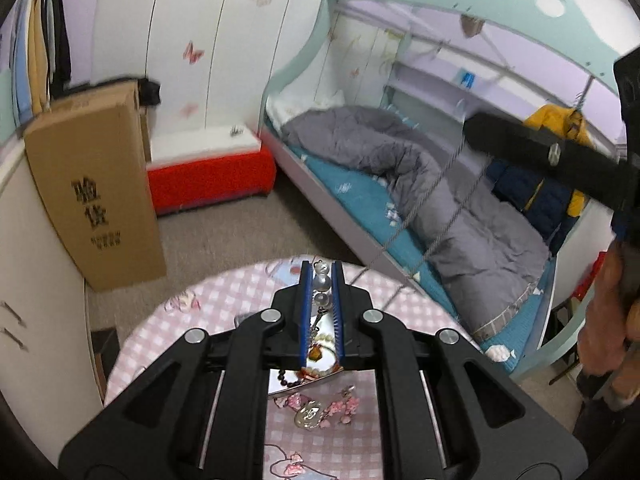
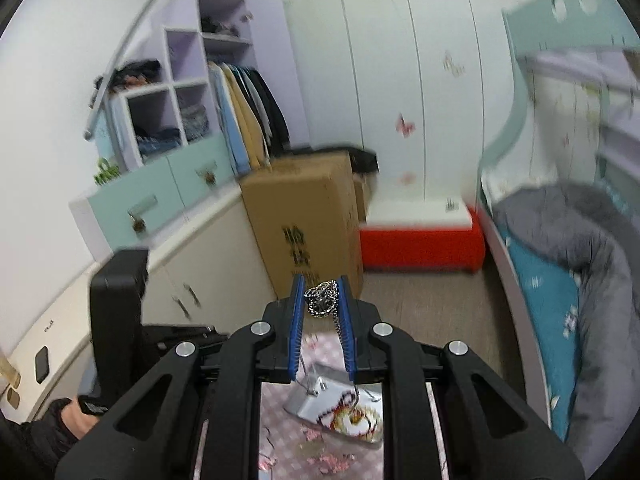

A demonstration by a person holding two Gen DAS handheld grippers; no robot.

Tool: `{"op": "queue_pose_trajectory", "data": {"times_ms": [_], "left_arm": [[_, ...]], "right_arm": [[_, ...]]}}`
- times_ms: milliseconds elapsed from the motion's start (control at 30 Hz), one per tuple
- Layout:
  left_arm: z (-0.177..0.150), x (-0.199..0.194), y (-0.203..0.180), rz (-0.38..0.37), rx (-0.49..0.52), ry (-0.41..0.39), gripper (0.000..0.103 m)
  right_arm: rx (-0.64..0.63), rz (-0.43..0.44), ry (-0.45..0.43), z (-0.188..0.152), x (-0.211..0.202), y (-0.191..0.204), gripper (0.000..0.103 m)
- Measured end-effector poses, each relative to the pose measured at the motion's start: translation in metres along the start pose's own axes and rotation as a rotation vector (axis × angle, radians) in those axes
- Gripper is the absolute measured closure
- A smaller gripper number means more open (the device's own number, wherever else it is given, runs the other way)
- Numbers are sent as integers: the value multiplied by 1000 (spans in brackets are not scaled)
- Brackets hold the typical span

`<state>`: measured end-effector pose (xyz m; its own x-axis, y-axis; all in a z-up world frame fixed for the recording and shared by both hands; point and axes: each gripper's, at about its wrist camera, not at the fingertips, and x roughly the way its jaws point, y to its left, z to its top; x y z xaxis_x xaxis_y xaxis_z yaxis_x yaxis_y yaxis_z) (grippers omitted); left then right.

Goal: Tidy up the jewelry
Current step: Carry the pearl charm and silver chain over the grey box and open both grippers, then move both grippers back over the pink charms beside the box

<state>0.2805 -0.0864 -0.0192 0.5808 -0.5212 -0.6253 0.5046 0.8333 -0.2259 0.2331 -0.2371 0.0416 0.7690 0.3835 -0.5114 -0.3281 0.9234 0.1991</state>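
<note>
My left gripper [image 1: 321, 276] is shut on a pearl pendant [image 1: 322, 282] at one end of a thin silver chain [image 1: 436, 188], held above the round table. The chain runs up and right to my right gripper [image 1: 560, 152]. In the right wrist view my right gripper [image 2: 322, 294] is shut on a dark filigree clasp ornament [image 2: 321, 299], with chain hanging down from it. Below lies a shiny metal tray [image 2: 320, 400] holding bead bracelets [image 2: 352, 420]. The tray also shows in the left wrist view [image 1: 304, 376]. Pink flower pieces and a silver oval pendant [image 1: 308, 414] lie on the tablecloth.
The round table has a pink checked cloth [image 1: 168, 344]. A tall cardboard box [image 1: 96, 184] and a red-and-white bench [image 1: 208, 172] stand on the floor beyond. A bunk bed with a grey duvet [image 1: 400, 176] is at the right. Cabinets line the left wall [image 2: 192, 248].
</note>
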Motion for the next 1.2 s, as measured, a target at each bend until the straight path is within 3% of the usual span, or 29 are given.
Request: {"op": "queue_pose_trajectory", "data": {"times_ms": [133,167,200,233,267,300,533,733,1200], "left_arm": [[-14,39,15,59,-23,74,89],[-16,45,17,89,-24,91,62],[-19,50,19,130,-29,108,12],[-22,52,21,168,-35,105,6],[-27,50,23,197,-36,81,6],[-29,49,24,214,-34,81,6],[-48,21,26,357,-5,41,6],[-65,-7,33,362,-65,14,6],[-94,-62,26,318,-79,-56,6]], "right_arm": [[83,-3,124,-34,44,-23,87],[107,-7,156,-42,54,-29,83],[128,-17,189,-51,64,-34,62],[160,-31,210,-62,73,-42,44],[188,-42,211,-69,77,-47,12],[209,-50,202,-75,79,-50,8],[300,-84,173,-88,68,-58,8],[298,-116,143,-93,54,-54,8],[228,-162,68,-108,-7,-33,8]]}}
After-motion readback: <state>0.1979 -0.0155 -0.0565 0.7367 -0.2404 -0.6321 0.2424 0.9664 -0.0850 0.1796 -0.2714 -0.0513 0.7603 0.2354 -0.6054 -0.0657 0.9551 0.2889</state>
